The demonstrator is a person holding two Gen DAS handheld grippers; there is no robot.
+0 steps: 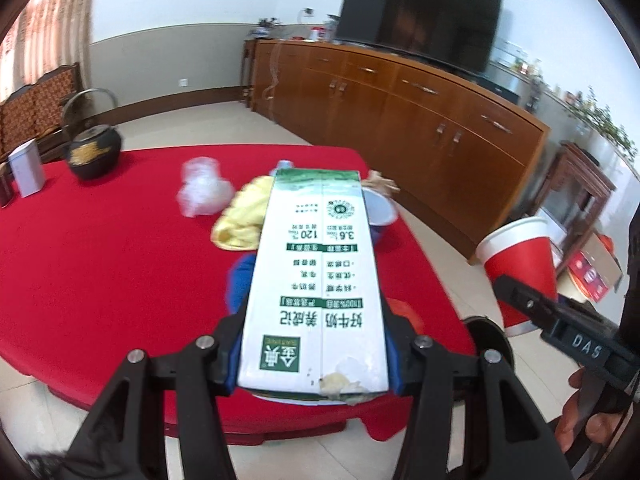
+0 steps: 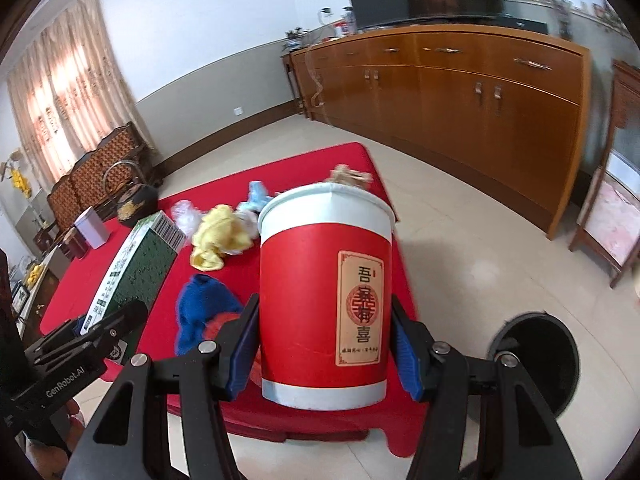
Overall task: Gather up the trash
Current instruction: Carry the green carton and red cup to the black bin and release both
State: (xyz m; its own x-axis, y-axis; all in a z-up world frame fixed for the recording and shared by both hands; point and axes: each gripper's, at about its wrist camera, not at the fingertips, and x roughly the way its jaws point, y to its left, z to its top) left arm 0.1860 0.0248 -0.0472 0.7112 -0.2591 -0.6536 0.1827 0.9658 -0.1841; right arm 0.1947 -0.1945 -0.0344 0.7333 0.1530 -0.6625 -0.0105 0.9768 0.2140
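While airborne: left tool (image 1: 314, 360) (half-spread) clamping milk carton (image 1: 316, 280).

Both wrist cams, angled down, share table (image 1: 100, 260).

Beyond the grippers, a red-clothed table (image 2: 280, 160) carries crumpled yellow cloth (image 2: 218, 242), blue cloth (image 2: 202, 312) (nearest the jaws), clear plastic (image 1: 202, 192) and a black iron kettle (image 1: 94, 152).

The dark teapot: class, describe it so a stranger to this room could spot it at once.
Start at the red-clothed table and look to its far left corner. There sits the round black iron teapot with a gold motif, beside a pale rectangular tin. Only it has a tall arched metal handle.
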